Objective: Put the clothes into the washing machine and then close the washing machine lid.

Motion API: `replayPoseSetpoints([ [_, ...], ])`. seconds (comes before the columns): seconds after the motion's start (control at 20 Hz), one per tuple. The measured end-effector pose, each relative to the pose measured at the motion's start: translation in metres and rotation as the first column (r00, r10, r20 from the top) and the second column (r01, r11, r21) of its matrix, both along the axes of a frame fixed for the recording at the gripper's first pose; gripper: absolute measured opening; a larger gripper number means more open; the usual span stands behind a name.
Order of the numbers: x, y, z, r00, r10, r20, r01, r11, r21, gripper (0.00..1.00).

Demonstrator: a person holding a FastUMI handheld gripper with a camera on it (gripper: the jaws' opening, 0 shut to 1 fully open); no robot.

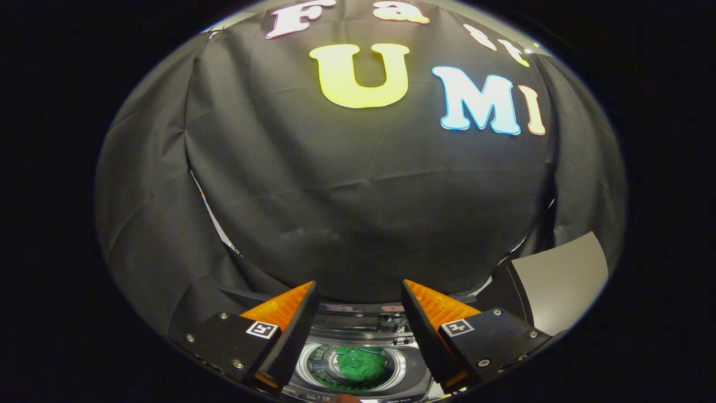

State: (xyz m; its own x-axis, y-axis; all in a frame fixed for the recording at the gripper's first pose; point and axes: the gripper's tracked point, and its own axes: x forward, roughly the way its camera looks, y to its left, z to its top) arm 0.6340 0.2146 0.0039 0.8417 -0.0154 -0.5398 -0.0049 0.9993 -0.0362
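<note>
Green cloth, the clothes (361,365), sits in a soft lump down inside the washing machine (411,378). It lies in the round tub, and the shiny ring of the tub goes all the way around it. The lump is low down, in the gap between the two fingers.

The gripper (358,299) is spread wide. Its two fingers (291,322) stand well apart, one on each side of the tub, and nothing is pinched between them. They do not touch the clothes. Each finger has a little square tag (262,329) with a black and white mark on it.

The washing machine is open at the top, so you can look right into the tub. Its top is grey and shiny around the hole. At the back of the hole there are some dark and silver parts, but they are too small to make out.

A little past the right finger there is a flat grey panel (562,280). It stands up at a slant. It may be the lid of the machine, but I cannot tell for sure.

Far behind all of this hangs the black cloth wall (358,196) of the booth. It has folds and creases in it.
</note>
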Motion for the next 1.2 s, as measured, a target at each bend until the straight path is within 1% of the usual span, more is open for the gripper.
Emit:
replayPoseSetpoints([
  [0.15,0.019,-0.001,-0.011,1.000,-0.001,-0.016,0.001,1.000,0.012,0.90],
  [0.3,0.032,0.001,-0.022,0.999,0.013,-0.038,-0.013,1.000,0.000,0.90],
  [0.6,0.035,0.013,-0.045,0.996,0.025,-0.087,-0.026,1.000,-0.004,0.90],
  [1.05,0.037,0.013,-0.060,0.995,-0.017,-0.098,0.015,1.000,-0.024,0.91],
  [1.2,0.041,0.015,-0.066,0.992,-0.005,-0.126,0.004,1.000,-0.012,0.92],
])
